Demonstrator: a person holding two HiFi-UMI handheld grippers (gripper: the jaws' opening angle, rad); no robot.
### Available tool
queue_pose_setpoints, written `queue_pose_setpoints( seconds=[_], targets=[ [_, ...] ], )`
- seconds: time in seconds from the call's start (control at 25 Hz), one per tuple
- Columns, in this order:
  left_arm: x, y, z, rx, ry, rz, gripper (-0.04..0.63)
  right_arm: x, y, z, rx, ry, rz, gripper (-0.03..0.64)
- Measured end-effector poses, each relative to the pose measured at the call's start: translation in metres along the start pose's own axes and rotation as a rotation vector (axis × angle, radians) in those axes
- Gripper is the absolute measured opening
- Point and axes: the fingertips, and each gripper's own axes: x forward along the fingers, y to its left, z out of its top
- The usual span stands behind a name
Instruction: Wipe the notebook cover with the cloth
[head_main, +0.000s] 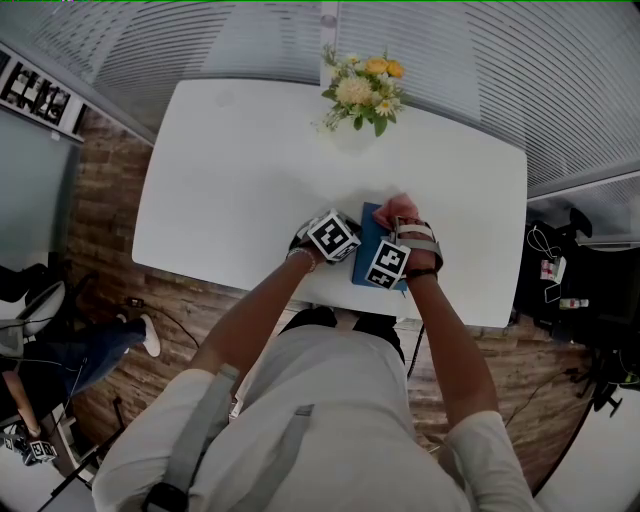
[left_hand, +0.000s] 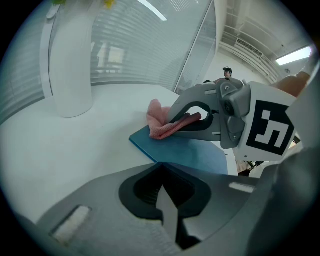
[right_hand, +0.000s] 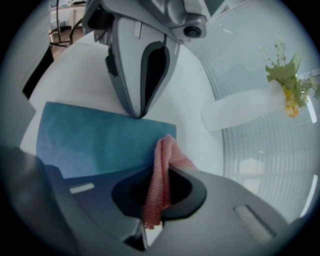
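On the white counter (head_main: 250, 170), right tool (right_hand: 162, 172) pinches pink cloth (right_hand: 169, 152) over blue notebook (right_hand: 95, 137) cover; left tool (left_hand: 160, 167), pressed together, tips at the notebook's edge.

The right gripper (right_hand: 160, 180) is pinching a pink cloth (right_hand: 162, 157) between its grey fingers (right_hand: 225, 200). The cloth is running through the gap and bunching just past the tips, against a blue notebook (right_hand: 95, 140). The notebook is lying flat on the white tabletop (right_hand: 75, 80). Opposite, the left gripper (right_hand: 139, 112) is pointing down with its fingers together, its tips touching the notebook's far edge. A white vase (right_hand: 240, 110) of flowers (right_hand: 287, 85) is standing at the right.
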Motion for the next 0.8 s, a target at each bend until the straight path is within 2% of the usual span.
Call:
queue_pose_setpoints(
  seconds=[0.8],
  targets=[
    [0.0002, -0.0002, -0.0006, -0.003, 0.004, 0.0, -0.005, -0.0041, 0.0068, -0.0001, 0.013, -0.006, 0.008, 0.006]
  ],
)
